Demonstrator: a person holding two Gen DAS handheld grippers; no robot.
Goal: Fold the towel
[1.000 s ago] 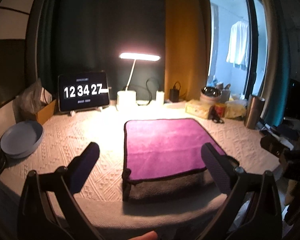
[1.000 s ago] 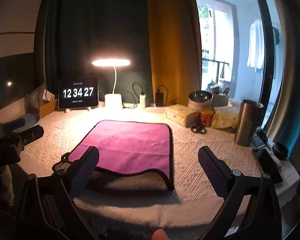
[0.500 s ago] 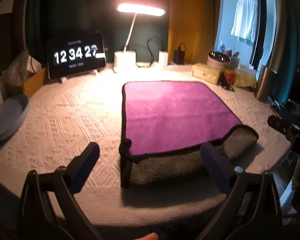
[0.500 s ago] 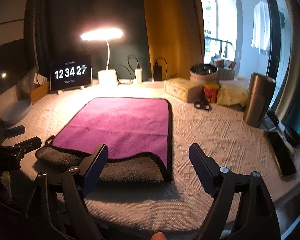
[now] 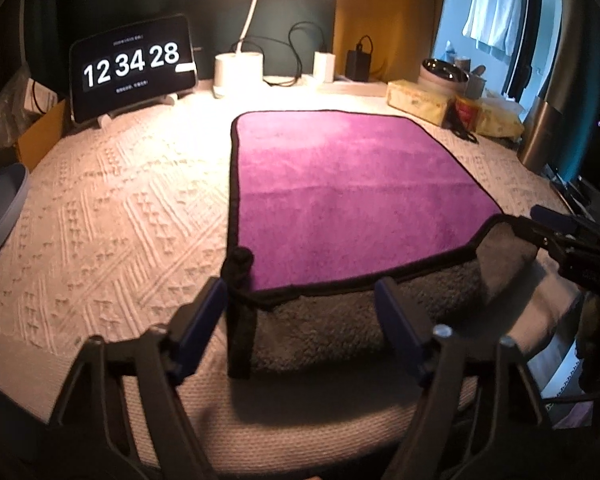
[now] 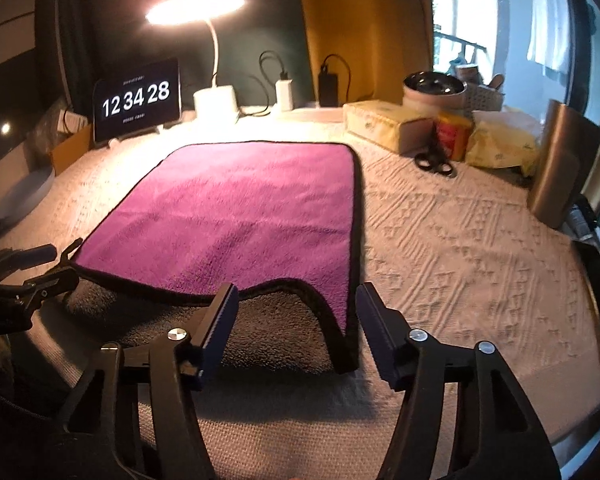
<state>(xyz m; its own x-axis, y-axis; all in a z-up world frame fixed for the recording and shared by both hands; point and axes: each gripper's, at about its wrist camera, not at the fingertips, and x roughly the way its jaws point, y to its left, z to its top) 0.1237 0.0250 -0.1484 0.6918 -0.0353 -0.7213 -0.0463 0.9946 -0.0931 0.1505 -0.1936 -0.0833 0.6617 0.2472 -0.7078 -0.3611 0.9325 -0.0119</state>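
A purple towel [image 5: 340, 184] with black trim and a grey underside lies flat on the white textured tablecloth [image 5: 112, 216]; its near edge hangs over the table's front. My left gripper [image 5: 300, 312] is open, its fingers straddling the near left corner with the loop. My right gripper [image 6: 296, 316] is open around the near right corner of the towel [image 6: 240, 216]. Each gripper shows at the edge of the other's view, the right one [image 5: 572, 240] and the left one [image 6: 28, 276].
At the back stand a tablet clock [image 5: 132, 68], a lit desk lamp [image 5: 238, 68], chargers and cables. On the right are a tissue box [image 6: 384, 124], scissors [image 6: 436, 164], a metal tumbler [image 6: 560, 164]. A blue plate [image 5: 0, 208] lies at the left.
Both grippers have moved forward and down to the towel's near corners, and their jaws have narrowed. The towel has not moved.
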